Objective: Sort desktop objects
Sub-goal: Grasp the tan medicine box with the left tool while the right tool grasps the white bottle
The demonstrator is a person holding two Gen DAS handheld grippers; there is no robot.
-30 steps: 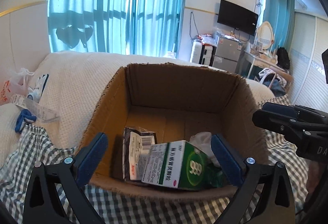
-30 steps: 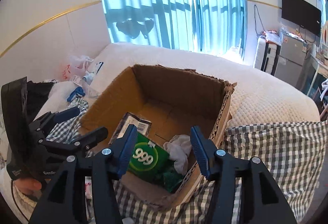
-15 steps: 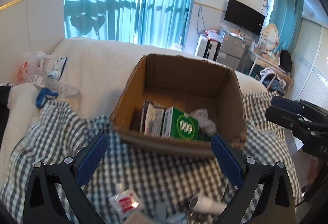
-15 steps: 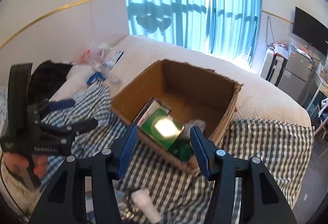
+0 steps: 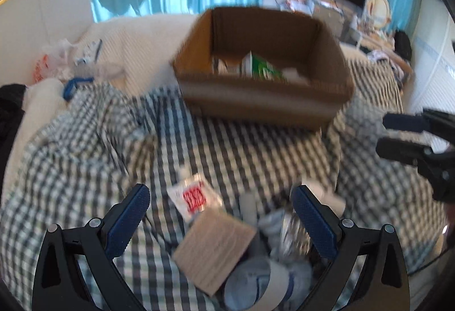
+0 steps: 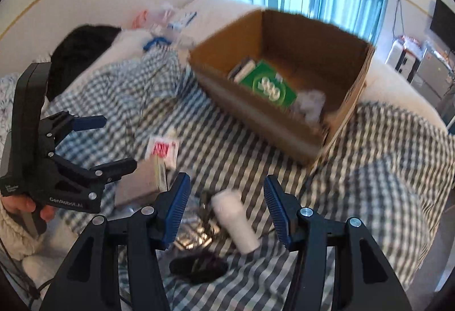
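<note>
An open cardboard box [image 5: 264, 100] [image 6: 273, 123] sits on a checked cloth and holds a green carton [image 6: 267, 86] [image 5: 263, 69] and white crumpled stuff. Nearer lies a loose pile: a white sachet with red print [image 5: 194, 197] [image 6: 163, 148], a flat grey-brown box [image 5: 213, 248] [image 6: 139, 185], a white cylinder [image 6: 236, 220], foil and a black item [image 6: 199, 265]. My left gripper [image 5: 220, 203] hangs open above the sachet and the flat box, empty. My right gripper [image 6: 226, 191] is open over the white cylinder, holding nothing.
The checked cloth [image 6: 369, 183] covers a white bed. At the far left lie a plastic bag [image 5: 54, 60], a blue object [image 5: 75, 84] and a black garment [image 6: 79, 52]. Blue curtains, a wall television and furniture stand behind. A hand [image 6: 25, 205] grips the left tool.
Both grippers have pulled back from over the box and tipped downward; the box has receded upward in both views and the loose pile on the cloth has come into view beneath them. Both stayed open.
</note>
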